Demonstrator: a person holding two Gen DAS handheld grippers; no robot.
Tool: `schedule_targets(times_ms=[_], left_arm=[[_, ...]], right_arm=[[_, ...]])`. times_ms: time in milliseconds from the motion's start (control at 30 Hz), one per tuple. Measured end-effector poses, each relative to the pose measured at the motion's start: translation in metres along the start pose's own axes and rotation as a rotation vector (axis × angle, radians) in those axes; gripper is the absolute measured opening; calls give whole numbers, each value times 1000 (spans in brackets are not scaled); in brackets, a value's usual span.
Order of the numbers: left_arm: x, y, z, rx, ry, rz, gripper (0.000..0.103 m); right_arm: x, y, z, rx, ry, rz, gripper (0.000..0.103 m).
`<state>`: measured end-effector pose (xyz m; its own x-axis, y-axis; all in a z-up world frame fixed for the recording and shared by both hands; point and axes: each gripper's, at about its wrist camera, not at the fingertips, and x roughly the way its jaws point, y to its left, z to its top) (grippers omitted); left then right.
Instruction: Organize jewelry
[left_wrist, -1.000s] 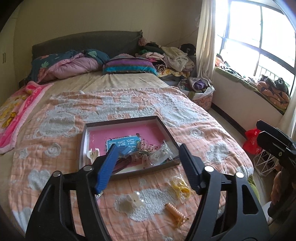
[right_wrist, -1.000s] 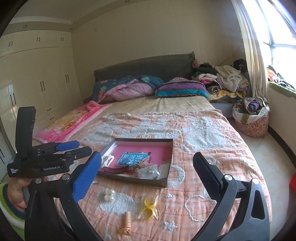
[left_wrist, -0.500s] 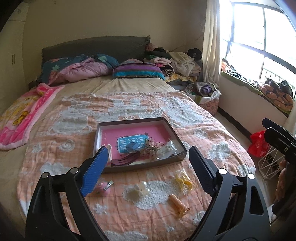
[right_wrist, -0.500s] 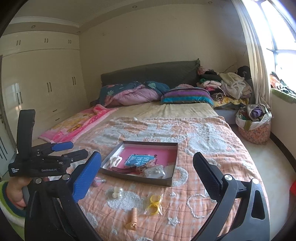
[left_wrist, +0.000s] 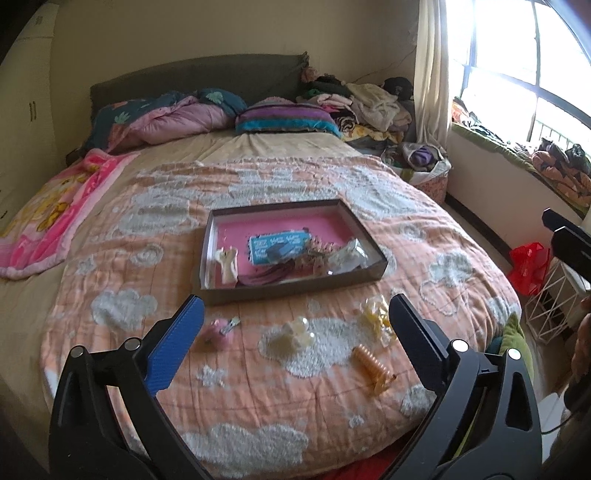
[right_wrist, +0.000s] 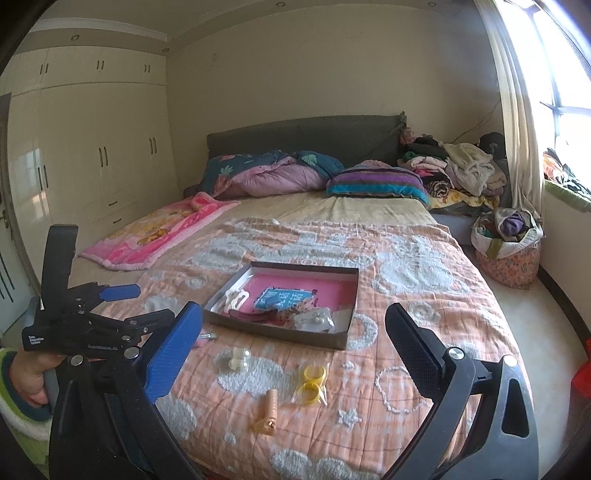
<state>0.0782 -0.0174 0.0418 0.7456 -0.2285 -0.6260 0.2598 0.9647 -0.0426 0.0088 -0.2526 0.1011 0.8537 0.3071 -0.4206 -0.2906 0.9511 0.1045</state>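
A shallow brown box with a pink floor (left_wrist: 365, 236) (right_wrist: 347, 291) lies on the peach quilt and holds a blue card (left_wrist: 277, 245), a white clip (left_wrist: 227, 264) and other small items. In front of it lie a pink clip (left_wrist: 218, 330), a pearl piece (left_wrist: 295, 332) (right_wrist: 240, 360), a bag of yellow rings (left_wrist: 376, 319) (right_wrist: 312, 380) and an orange coil tie (left_wrist: 371, 369) (right_wrist: 269, 408). My left gripper (left_wrist: 295, 314) is open and empty, held back above the bed's foot. My right gripper (right_wrist: 293, 321) is open and empty too.
The peach quilt (left_wrist: 258, 406) ends at the bed's front edge. A pink blanket (left_wrist: 48, 218) lies left, pillows (left_wrist: 288, 118) and a clothes pile (left_wrist: 369, 103) at the head. A basket (right_wrist: 509, 254), red bag (left_wrist: 528, 266) and white wire rack (left_wrist: 554, 302) stand right. Wardrobes (right_wrist: 92, 147) line the left wall.
Both grippers have pulled back and up from the box; the scene looks smaller and further away. The left gripper's jaws have opened wider. Nothing was picked up.
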Motion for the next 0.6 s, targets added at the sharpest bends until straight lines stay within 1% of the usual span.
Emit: schedule_targets(times_ms=[300,600], left_arm=[[-2,9,-20,-3,33,25,93],[7,23,-41,-43,87,43,93]], right_arm=[[5,5,-19,2,47,8,99],[17,15,-42,-13,119,25,99]])
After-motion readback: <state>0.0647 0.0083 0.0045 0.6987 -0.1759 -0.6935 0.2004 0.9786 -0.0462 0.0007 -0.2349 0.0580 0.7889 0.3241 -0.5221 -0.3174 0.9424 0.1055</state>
